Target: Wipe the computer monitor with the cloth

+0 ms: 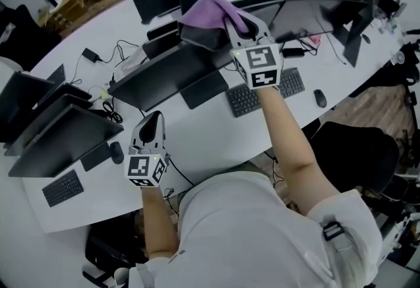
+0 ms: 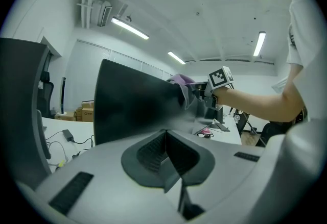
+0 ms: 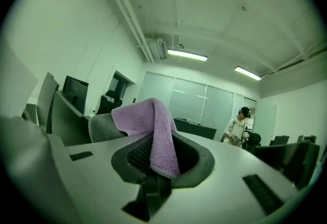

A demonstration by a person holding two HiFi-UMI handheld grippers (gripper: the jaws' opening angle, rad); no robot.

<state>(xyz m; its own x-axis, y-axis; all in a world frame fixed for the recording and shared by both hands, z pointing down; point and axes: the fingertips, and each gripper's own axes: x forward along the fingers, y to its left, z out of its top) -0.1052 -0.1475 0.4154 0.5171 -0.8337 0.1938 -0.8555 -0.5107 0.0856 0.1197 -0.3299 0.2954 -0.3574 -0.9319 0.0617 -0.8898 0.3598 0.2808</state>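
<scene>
I am pinching the cloth in the fingers of my right gripper. They are closed tight on a purple fold that is hanging down between them, while the rest is bunching up above the tips with a grey fold beside it. My right arm is reaching out over the near edge of the worktop and is holding the cloth high against the top of the monitor. From the left gripper view the cloth is sitting at the upper corner of the dark screen, on the side nearer my right arm. I cannot tell how firmly it is pressing there.

The fingers of my left gripper are meeting with nothing between them. I am holding that gripper low, close to the near edge of the worktop and well apart from the cloth, and it is pointing up toward the screen.

The monitor is standing in the middle of the white, curved worktop, its stand base lying toward the near edge. A keyboard is lying just beside the base, under my right forearm, and a mouse is resting further along toward the right end. More dark monitors are crowding the left end, with a second keyboard by the near edge there. Cables are trailing across the worktop behind the monitor. In the right gripper view, a person is standing far across the room.
</scene>
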